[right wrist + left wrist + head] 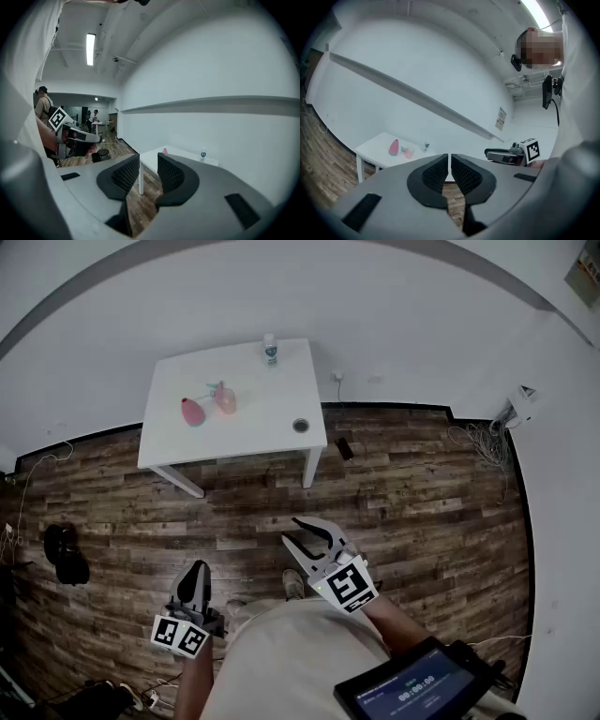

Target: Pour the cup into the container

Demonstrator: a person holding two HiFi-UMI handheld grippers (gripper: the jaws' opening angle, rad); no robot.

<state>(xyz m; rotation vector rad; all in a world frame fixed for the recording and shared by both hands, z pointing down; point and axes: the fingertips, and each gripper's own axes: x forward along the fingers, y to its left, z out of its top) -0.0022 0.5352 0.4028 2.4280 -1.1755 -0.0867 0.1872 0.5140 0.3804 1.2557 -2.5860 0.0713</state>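
Head view, with both gripper views. Left gripper [194,569] at lower left, pads pressed together on nothing; right gripper [291,529] at lower centre, jaws a narrow gap apart, likewise empty. Both over the wooden floor, well apart from the white table [272,395] in the upper centre. On the table's left half: translucent pink cup [226,399] just beside the darker pink container [192,412], whether touching not clear. Near the far edge, a small white bottle [270,350]; near the front right corner, a dark ring [300,426]. Likely hazards: container knocked over by a jaw closing on the cup, given the tight spacing; cup tipped or squeezed out of a grip set too high, with spillage ahead of the pour; left pads in need of opening before any hold. Writing: green label on the bottle, unreadable; black-and-white square markers on both grippers, no words; timer-like digits on the screen [417,688] at lower right, too small to read; wall notice [501,118] illegible.
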